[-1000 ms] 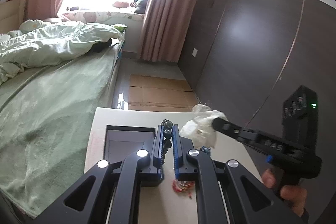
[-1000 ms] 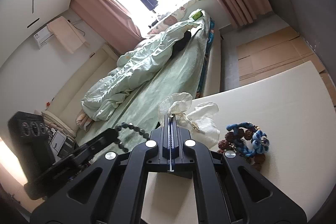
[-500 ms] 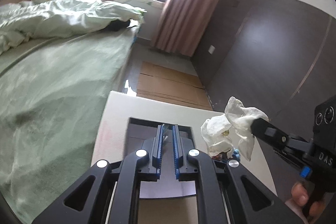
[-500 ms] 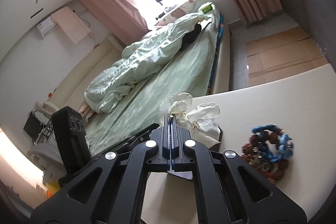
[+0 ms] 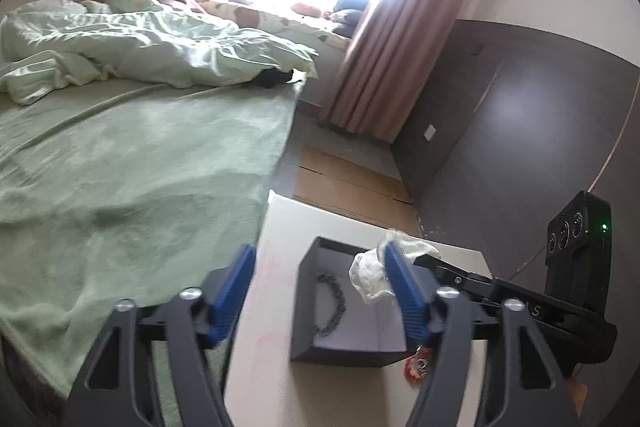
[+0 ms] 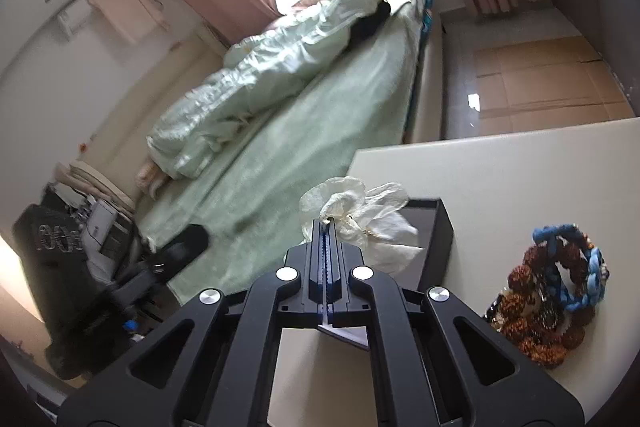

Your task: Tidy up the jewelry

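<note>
The right claw (image 6: 325, 227) pinches a white pouch (image 6: 360, 215) over the black box (image 5: 344, 311), likely to drop it in. The left claw (image 5: 320, 291) is wide and holds nothing.

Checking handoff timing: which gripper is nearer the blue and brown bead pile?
Right. The right gripper, shut on the white pouch, is over the black box beside the bead pile. The left gripper hangs open at the box's far side.

The pale counter (image 6: 520, 163) carries a dark open box (image 5: 344, 311), a heap of beaded bracelets (image 6: 556, 291) and a small red trinket (image 5: 416, 371)
</note>
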`<action>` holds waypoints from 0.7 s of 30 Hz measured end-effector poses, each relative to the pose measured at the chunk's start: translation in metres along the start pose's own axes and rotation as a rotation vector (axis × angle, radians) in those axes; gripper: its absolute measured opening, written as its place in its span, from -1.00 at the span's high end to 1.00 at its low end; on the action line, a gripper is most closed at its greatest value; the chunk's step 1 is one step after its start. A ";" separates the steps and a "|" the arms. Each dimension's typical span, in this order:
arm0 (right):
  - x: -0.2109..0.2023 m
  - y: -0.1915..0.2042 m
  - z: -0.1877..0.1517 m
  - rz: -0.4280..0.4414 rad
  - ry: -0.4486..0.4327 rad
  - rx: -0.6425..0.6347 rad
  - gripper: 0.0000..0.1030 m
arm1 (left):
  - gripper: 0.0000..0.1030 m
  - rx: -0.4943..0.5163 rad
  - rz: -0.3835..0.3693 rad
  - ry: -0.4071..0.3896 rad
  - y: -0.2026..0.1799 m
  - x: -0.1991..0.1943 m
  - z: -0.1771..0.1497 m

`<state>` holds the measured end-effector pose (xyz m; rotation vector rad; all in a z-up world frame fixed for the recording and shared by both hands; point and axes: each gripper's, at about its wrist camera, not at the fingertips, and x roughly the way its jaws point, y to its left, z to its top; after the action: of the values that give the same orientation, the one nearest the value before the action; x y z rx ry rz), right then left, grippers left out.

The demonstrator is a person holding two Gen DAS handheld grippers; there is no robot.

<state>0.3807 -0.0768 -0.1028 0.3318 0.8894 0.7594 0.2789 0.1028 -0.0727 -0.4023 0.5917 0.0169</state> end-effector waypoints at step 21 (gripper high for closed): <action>-0.099 -0.096 -0.025 -0.260 -0.103 0.169 -0.55 | -0.84 0.020 0.013 0.018 -0.041 -0.024 -0.024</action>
<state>0.3656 -0.2159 -0.1141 0.3919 0.8811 0.4249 0.2514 0.0586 -0.0624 -0.3798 0.6116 0.0203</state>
